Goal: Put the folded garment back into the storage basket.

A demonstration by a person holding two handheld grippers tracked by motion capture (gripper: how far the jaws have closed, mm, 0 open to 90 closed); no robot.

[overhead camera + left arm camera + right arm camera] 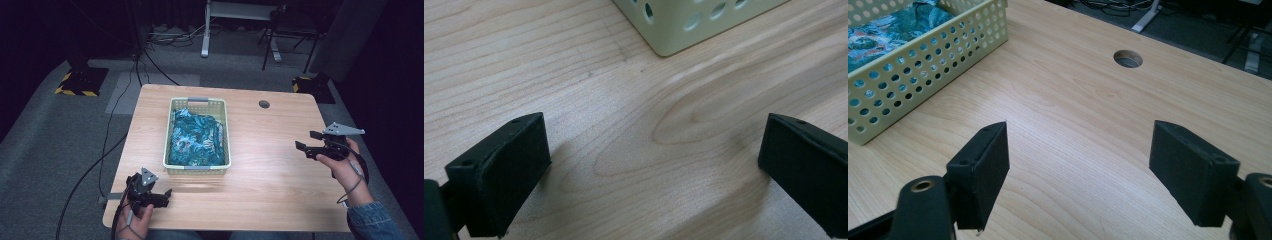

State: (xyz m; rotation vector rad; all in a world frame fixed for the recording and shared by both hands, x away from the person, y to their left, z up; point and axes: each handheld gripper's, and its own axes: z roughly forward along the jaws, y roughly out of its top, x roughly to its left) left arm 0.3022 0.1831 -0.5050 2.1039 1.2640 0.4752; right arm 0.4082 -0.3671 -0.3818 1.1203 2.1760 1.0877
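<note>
Left gripper [162, 196]: held in the left hand [134, 216] at the near-left corner of the basket [197, 167], low over the surface, jaws set wide apart with nothing between them, pointing across toward the basket's near side. Right gripper [306, 141]: held in the right hand [345, 167], well apart from the basket on its right, raised, jaws spread wide and empty, pointing toward the basket. The right forearm wears a denim sleeve [372, 220].

Matt pale wood-grain table [280, 170], perforated plastic basket [197, 169], patterned cloth [195, 140].
</note>
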